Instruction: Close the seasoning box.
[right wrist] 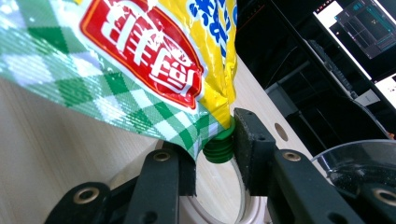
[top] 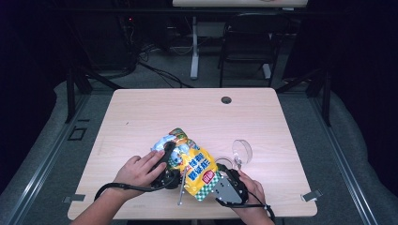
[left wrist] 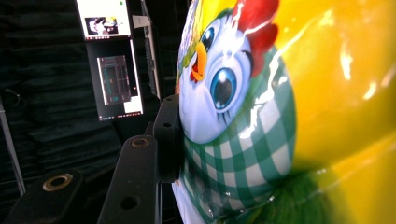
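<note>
The table carries the work near its front edge. On it lies the yellow pouch, printed with a cartoon hen and green check; I hold it between my two tools, raised slightly at the spout end.

My left gripper clamps the upper body of the pouch: in the left gripper view one black pad presses flat against the hen's face, the film bulging past it. The far pad is hidden behind the pouch, so I judge a hold from that pressure alone.

My right gripper stands narrow about the green threaded spout at the pouch's lower corner. The spout sits between my pads, touching the right-hand one; the left-hand one meets the checked film just beside it.

Beyond my right jaws stands a clear round container, and under the spout lies a clear ring-shaped piece.

Assessment: the pouch is secured and the spout is bare, with no cap showing on it. Tilting and pouring into the container remain; I see no contents there yet.
</note>
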`<state>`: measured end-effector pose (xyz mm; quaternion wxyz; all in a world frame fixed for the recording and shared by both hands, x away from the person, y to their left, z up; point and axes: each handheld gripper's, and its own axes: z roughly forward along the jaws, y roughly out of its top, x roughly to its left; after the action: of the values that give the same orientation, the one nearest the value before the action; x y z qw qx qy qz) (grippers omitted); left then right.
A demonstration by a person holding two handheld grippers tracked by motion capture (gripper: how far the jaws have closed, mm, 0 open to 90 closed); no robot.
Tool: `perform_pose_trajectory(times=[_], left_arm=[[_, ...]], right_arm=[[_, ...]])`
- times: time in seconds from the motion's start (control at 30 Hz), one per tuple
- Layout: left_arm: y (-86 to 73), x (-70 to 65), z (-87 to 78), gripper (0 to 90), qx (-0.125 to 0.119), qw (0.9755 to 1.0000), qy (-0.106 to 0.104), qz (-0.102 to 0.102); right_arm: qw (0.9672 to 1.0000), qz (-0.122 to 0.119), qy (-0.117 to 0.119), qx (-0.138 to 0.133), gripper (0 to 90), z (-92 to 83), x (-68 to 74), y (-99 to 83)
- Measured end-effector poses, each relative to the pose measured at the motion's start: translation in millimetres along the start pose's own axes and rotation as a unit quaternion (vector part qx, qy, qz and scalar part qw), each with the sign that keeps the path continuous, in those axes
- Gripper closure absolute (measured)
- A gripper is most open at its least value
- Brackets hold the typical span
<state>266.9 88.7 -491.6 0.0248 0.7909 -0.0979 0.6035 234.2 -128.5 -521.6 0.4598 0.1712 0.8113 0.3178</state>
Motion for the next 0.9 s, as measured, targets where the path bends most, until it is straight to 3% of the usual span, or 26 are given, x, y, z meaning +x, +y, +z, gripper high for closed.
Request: perform_pose_trajectory(times=[0.03, 0.07, 0.43, 0.5, 0.57, 0.9], left_arm=[[0.5, 0.2, -0.1, 61.9, -0.001, 1.0000, 0.002, 0.002], [0.9, 0.5, -0.2, 61.9, -0.002, 1.0000, 0.003, 0.002], [3.7, 3.0, -1.7, 62.8, 0.000, 0.9999, 0.003, 0.013], [3.7, 2.8, -1.4, 62.8, -0.008, 0.9997, 0.016, 0.019], [4.3, 3.8, -2.6, 62.8, 0.002, 0.9998, 0.005, 0.021], [5.9, 9.2, -4.2, 62.9, 0.005, 0.9990, 0.011, 0.042]], right_arm=[[1.0000, 0.001, -0.002, 0.002, 71.1, -0.3, -0.7, -0.4], [0.9998, 0.009, 0.014, -0.014, 71.1, 2.2, -1.4, -1.7], [0.9993, 0.031, 0.018, -0.015, 71.0, 4.1, -4.3, -4.6], [0.9992, 0.033, 0.019, -0.015, 71.0, 4.6, -4.4, -5.0], [0.9990, 0.037, 0.020, -0.016, 71.0, 5.4, -4.2, -5.4], [0.9975, 0.063, 0.025, -0.021, 70.9, 7.8, -5.9, -6.2]])
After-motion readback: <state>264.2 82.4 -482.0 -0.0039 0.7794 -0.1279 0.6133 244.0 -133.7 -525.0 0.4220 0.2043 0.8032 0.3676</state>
